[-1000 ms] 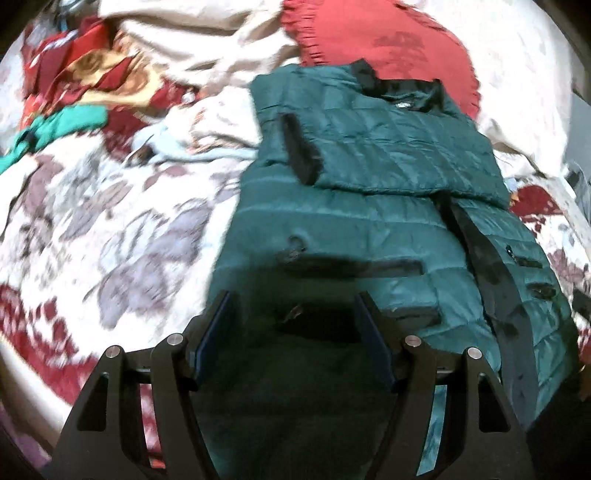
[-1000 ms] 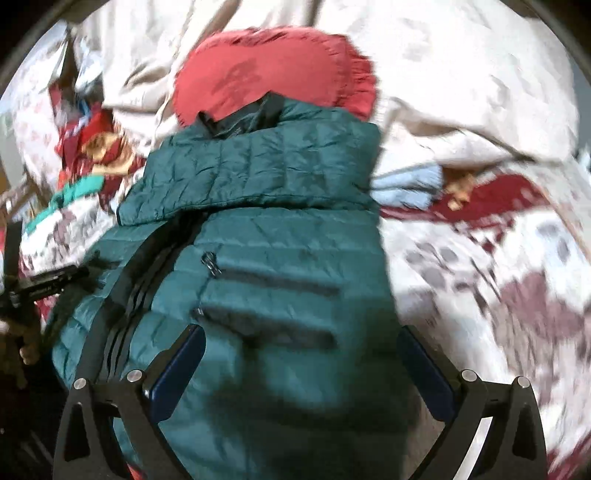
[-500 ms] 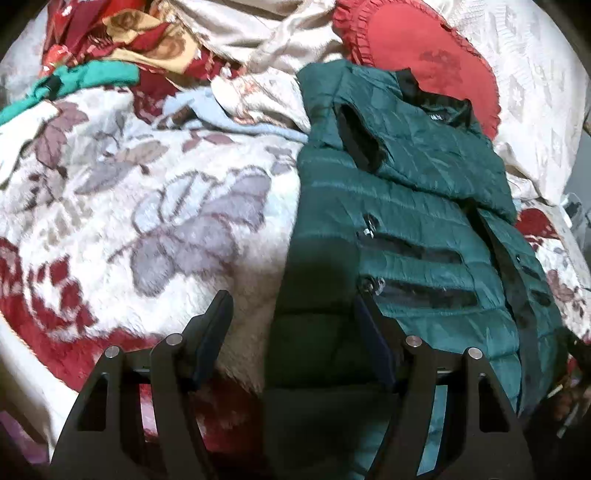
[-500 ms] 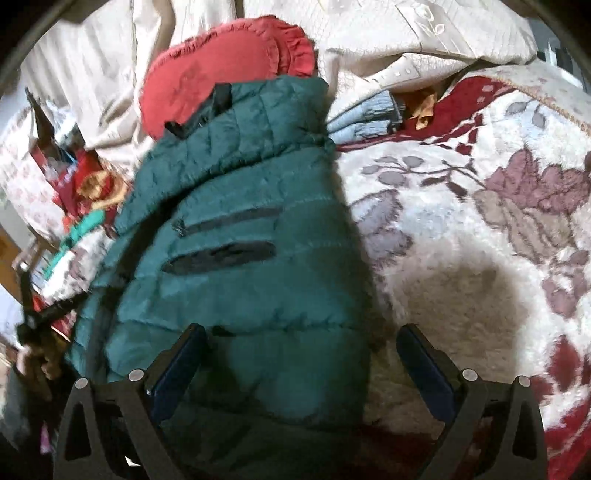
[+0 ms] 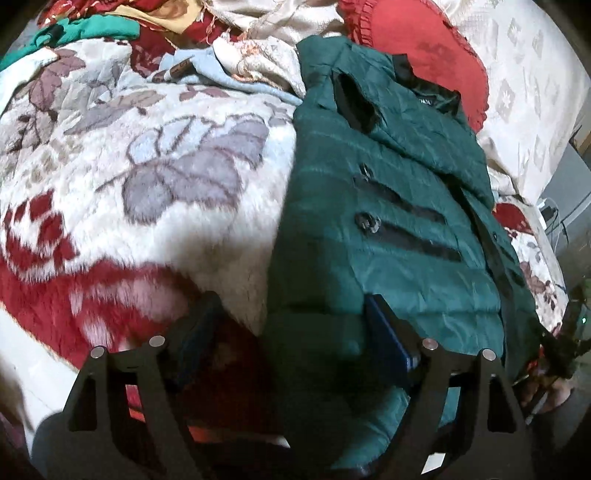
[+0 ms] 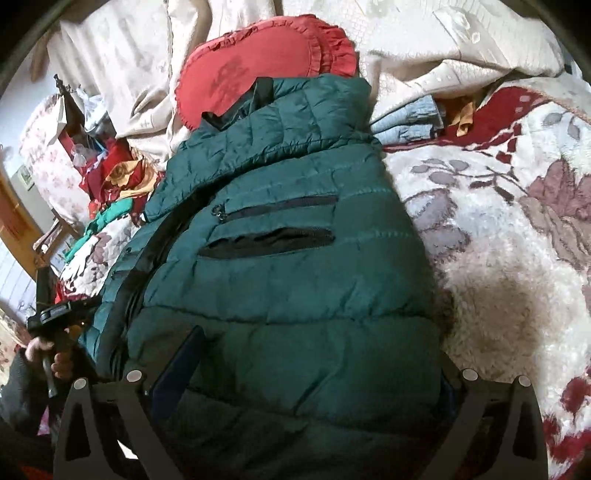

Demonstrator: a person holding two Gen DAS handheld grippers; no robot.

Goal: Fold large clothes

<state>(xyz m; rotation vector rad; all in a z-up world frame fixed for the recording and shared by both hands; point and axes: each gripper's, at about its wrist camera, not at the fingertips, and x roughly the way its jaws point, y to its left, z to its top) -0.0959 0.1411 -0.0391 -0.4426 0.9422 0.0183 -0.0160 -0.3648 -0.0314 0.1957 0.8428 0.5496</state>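
Note:
A dark green quilted jacket (image 5: 388,206) lies flat on the bed, collar at the far end, two black zip pockets showing. My left gripper (image 5: 291,325) hangs over its near left hem corner. Its jaws are opening, the hem's edge lies between them, and the pads do not press on it. In the right wrist view the jacket (image 6: 280,295) fills the middle. My right gripper (image 6: 314,369) stands wide open astride the near right hem, its right finger partly hidden behind the fabric. The left gripper (image 6: 55,317) shows there too, with a hand below it.
The floral fleece blanket (image 5: 147,184) covers the bed on both sides of the jacket. A red frilled cushion (image 6: 266,62) lies under the collar. A pile of red and green clothes (image 5: 110,26) and a light blue garment (image 6: 410,122) sit at the far end.
Both grippers have sunk toward the jacket's near hem. The left one has slid to the hem's left edge and its jaws have widened. The jacket has not moved.

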